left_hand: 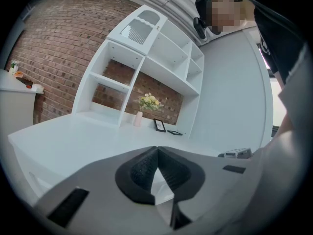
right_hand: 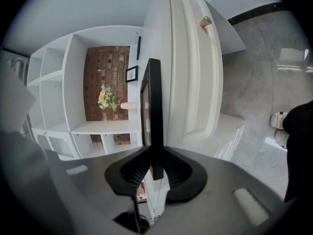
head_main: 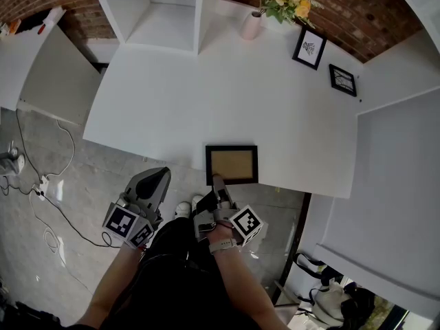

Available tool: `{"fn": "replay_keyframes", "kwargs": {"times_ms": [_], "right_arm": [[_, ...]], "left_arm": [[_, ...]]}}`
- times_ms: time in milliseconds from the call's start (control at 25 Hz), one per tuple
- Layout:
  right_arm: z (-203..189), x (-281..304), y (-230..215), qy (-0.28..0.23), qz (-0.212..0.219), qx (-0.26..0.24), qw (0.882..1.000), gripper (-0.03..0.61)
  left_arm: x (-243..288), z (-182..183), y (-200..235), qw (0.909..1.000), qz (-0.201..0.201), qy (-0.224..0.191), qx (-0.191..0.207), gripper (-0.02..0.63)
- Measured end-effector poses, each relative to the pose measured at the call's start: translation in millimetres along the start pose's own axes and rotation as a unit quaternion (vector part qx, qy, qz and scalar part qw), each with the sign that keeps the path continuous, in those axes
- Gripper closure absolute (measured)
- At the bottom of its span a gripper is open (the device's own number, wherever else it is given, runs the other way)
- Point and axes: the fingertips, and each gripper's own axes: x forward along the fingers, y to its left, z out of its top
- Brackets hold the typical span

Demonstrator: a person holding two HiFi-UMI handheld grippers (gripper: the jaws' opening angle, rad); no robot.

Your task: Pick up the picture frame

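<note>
The picture frame (head_main: 232, 164), black-rimmed with a tan panel, lies flat at the near edge of the white table (head_main: 158, 108). My right gripper (head_main: 216, 181) reaches in from below and is shut on the frame's near left rim. In the right gripper view the frame (right_hand: 154, 111) appears edge-on, running away from the right gripper (right_hand: 155, 166), whose two dark pads sit against either side of the rim. My left gripper (head_main: 162, 177) hangs off the table's front edge, to the left of the frame; in its own view the left gripper (left_hand: 156, 153) is shut, with nothing in it.
A white shelf unit (head_main: 157, 11) stands at the table's back. A vase of yellow flowers (head_main: 273, 5) and two small black frames (head_main: 310, 47) (head_main: 342, 80) line the brick wall. Cables (head_main: 42, 184) trail over the grey floor at left. A grey panel (head_main: 402, 184) borders the right.
</note>
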Motion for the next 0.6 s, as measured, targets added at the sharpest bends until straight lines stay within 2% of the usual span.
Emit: {"fn": "replay_keyframes", "kwargs": {"times_ms": [280, 600], "right_arm": [[-4.2, -5.1, -2.0, 0.002, 0.005, -0.003, 1.000, 0.494], [-5.3, 9.0, 3.6, 0.021, 0.046, 0.017, 0.999, 0.457]], "left_arm": [[-1.1, 0.3, 1.8, 1.0000, 0.000, 0.000, -0.001, 0.607], [-2.2, -2.6, 3.3, 1.0000, 0.001, 0.005, -0.004, 0.607]]}}
